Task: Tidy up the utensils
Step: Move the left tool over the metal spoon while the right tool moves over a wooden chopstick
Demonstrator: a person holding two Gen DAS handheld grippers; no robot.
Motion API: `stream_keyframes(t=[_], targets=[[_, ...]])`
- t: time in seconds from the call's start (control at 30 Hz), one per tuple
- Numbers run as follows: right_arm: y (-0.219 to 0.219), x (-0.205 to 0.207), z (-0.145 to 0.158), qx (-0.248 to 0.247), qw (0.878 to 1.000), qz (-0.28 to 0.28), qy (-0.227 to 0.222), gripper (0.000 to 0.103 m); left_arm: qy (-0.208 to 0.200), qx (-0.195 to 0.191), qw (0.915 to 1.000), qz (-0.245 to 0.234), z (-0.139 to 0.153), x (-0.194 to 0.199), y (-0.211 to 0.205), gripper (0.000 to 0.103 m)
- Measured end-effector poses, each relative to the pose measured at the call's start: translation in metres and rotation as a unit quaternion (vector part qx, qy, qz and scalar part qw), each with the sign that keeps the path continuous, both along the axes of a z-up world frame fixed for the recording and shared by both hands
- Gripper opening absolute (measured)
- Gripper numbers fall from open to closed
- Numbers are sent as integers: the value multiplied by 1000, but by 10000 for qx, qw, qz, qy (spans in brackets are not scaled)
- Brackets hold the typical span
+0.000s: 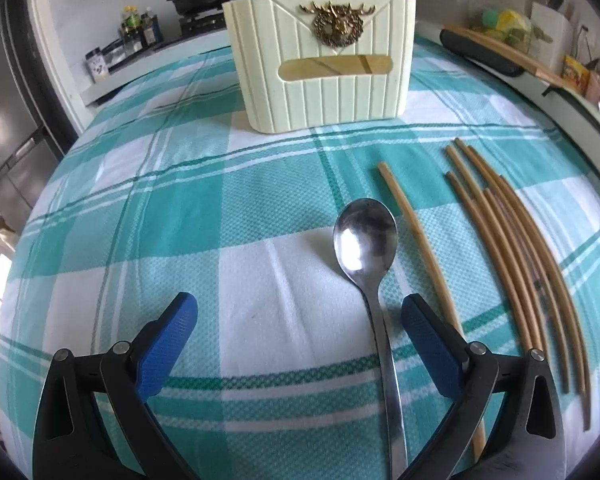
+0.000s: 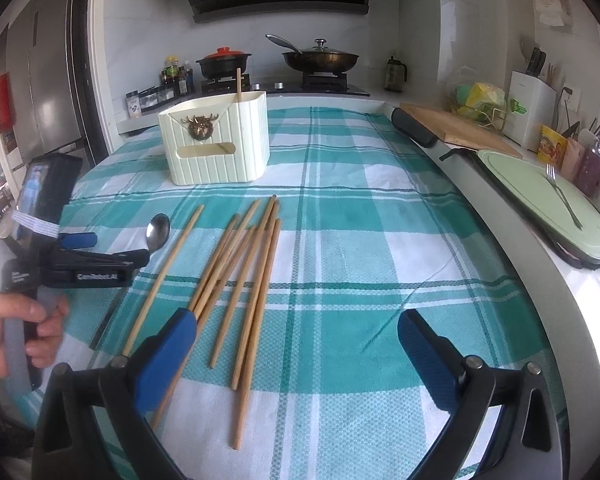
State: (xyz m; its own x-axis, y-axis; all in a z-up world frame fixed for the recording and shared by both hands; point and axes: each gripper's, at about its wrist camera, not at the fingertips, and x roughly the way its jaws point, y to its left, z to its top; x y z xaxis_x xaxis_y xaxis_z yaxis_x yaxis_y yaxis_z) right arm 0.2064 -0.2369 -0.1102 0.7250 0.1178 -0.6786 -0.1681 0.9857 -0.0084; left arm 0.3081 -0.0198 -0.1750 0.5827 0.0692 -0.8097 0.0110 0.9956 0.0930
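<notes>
Both jaws of the left gripper (image 1: 300, 336) stand wide apart around the spoon (image 1: 366, 240) handle, gripping nothing, likely to close on it. Right gripper (image 2: 296, 344) waits open over the chopsticks (image 2: 244, 264); the holder (image 2: 216, 144) stands behind.

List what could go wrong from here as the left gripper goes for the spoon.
1. The shiny metal spoon lies flat on the teal checked tablecloth; the open left gripper may slip off its thin handle or bunch the cloth.
2. A single bamboo chopstick lies close beside the spoon and could get nudged or pinched too.
3. The cream ribbed utensil holder might tip if bumped.
</notes>
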Motion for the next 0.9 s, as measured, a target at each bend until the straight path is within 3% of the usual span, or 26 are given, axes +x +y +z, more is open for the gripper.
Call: stream_keyframes(t=[0.23,0.33,0.4,0.47,0.53,0.6,0.7,0.8,0.9], targets=[[-12,6,-3,75,9999,-109,89,102,84,-141,9997,197,-2,20,1,102],[-16,18,-4,25,9996,-174,202,102,104,-380,9991,163,-2,21,1,92],[-19,34,-8,-4,9986,-207,491,102,66,-413,9991,48,0,21,-2,80],[-21,53,-15,145,9966,-133,797,91,8,-394,9991,-123,3,20,-7,71],[-21,73,-24,417,9929,58,1113,52,-35,-378,9991,-202,3,19,-10,67],[-16,91,-32,646,9878,179,1406,42,-74,-432,9988,-205,3,18,-8,67],[-4,113,-39,833,9828,431,1592,36,-102,-465,9986,-225,3,17,-6,69],[12,129,-47,647,9795,591,1814,17,-110,-489,9985,-241,3,17,-5,69],[22,136,-49,448,9780,695,1915,17,-122,-528,9983,-236,3,17,-3,69]])
